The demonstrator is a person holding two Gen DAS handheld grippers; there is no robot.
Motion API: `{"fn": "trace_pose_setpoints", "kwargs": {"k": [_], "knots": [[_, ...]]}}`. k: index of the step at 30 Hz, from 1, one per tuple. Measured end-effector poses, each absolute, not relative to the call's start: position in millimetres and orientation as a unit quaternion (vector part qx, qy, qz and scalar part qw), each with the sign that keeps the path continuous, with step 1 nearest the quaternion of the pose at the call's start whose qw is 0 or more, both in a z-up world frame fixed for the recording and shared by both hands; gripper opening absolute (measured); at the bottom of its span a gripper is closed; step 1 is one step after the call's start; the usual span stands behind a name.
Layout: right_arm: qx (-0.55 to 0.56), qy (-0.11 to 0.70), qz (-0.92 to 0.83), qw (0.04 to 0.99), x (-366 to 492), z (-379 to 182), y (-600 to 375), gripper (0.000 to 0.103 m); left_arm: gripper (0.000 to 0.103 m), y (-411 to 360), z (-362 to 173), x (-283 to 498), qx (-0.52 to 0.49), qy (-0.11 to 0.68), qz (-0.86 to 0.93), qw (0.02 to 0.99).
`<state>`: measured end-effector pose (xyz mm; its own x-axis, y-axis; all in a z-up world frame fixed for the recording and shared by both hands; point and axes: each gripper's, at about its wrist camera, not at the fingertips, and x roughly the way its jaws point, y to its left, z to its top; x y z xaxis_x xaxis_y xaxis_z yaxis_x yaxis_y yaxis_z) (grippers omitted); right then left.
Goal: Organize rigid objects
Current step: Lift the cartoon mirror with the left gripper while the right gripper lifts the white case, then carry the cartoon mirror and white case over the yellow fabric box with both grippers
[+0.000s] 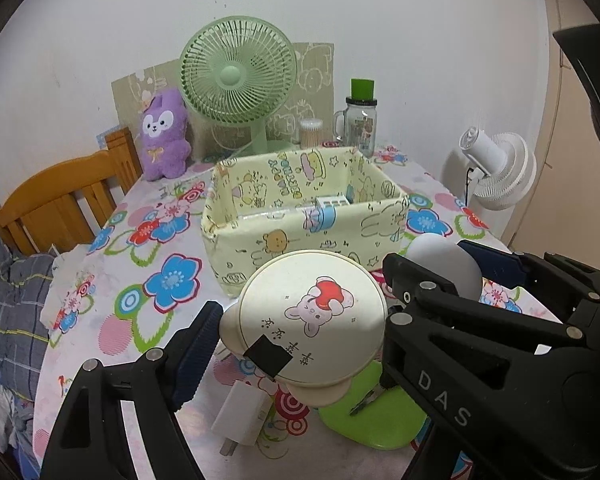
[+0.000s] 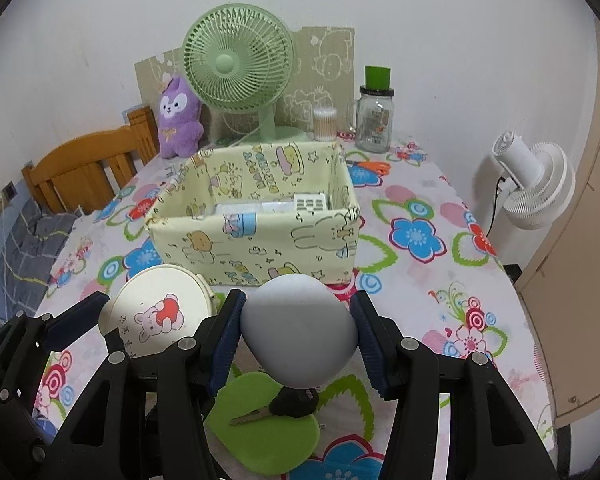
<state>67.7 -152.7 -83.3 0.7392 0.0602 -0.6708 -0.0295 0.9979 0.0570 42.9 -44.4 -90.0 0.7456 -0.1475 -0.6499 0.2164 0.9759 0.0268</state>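
Cream case [image 1: 312, 316] clamped in left gripper [image 1: 300, 328], grey egg [image 2: 300, 330] in right gripper [image 2: 296, 334], above tabletop's near edge, not yet boxed [image 2: 256, 248]; charger [image 1: 242, 414], key [image 2: 256, 416] left.

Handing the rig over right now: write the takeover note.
Left tool: shut on the round cream case, lifted off the table.
Right tool: shut on the grey egg-shaped object, also lifted.
Fabric box stands just ahead; a white item is already inside.
Left to do: drop both in, then collect the key, green pad and white charger.
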Motion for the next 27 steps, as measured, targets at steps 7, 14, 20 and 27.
{"fn": "trace_pose_setpoints", "kwargs": {"k": [7,14,20,27], "knots": [[0.022,0.346,0.025,0.938,62.7,-65.5,-151.5,0.057,0.083,-40.9,-73.3,38.9,0.048,0.331,-0.096,0.938],[0.025,0.336,0.023,0.941,59.2,-52.1,-150.4,0.057,0.083,-39.4,-60.9,36.7,0.051,0.321,-0.098,0.941],[0.024,0.331,0.021,0.943,58.7,-46.5,-150.0,0.057,0.083,-39.8,-56.5,37.1,0.049,0.317,-0.099,0.942],[0.025,0.331,0.019,0.943,62.8,-44.0,-151.4,0.057,0.083,-41.6,-54.4,39.2,0.05,0.316,-0.1,0.942]]}}
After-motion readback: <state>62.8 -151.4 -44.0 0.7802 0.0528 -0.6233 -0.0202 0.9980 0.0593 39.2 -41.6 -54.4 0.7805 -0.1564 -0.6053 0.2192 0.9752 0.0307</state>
